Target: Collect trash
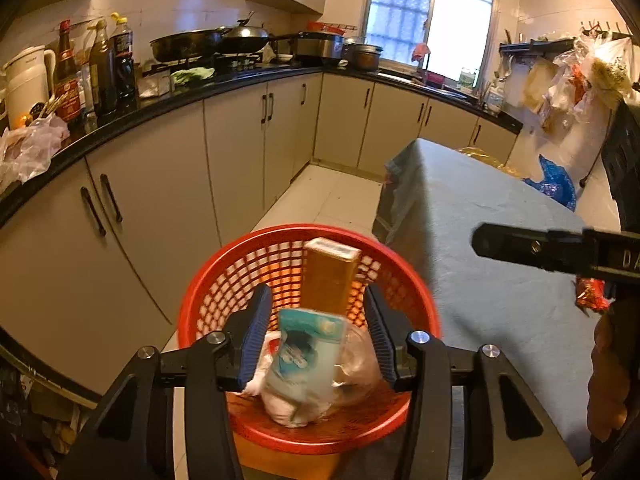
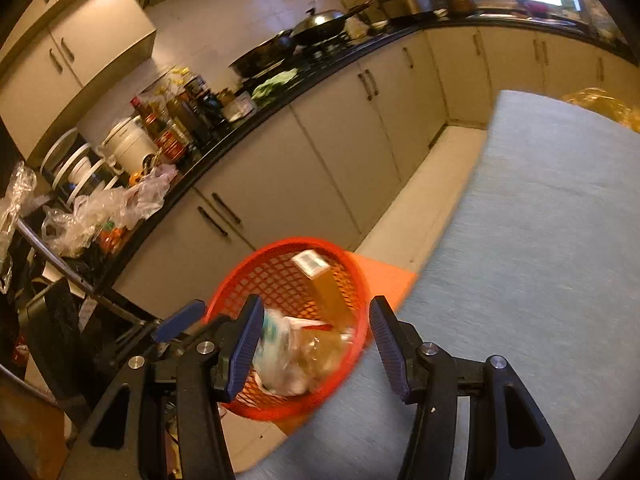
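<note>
A red mesh basket [image 1: 208,300] stands beside the blue-covered table [image 1: 480,240]. In it are an upright tan carton [image 1: 330,276], clear plastic wrap [image 1: 356,364] and white crumpled trash. A light blue tissue packet [image 1: 308,352], blurred, is between my open left gripper's [image 1: 316,332] fingers, above the basket; no pad touches it. My right gripper [image 2: 316,340] is open and empty over the basket's [image 2: 280,276] right rim; the packet [image 2: 276,336] and carton [image 2: 328,288] show there. The right gripper's finger [image 1: 532,246] shows in the left wrist view.
A black kitchen counter [image 1: 180,100] with bottles [image 1: 102,68], a white kettle [image 1: 28,80], woks and plastic bags runs along the left above cream cabinets. A red wrapper [image 1: 590,294] and a blue bag [image 1: 556,180] lie at the table's right side. An orange stool [image 2: 384,280] sits under the basket.
</note>
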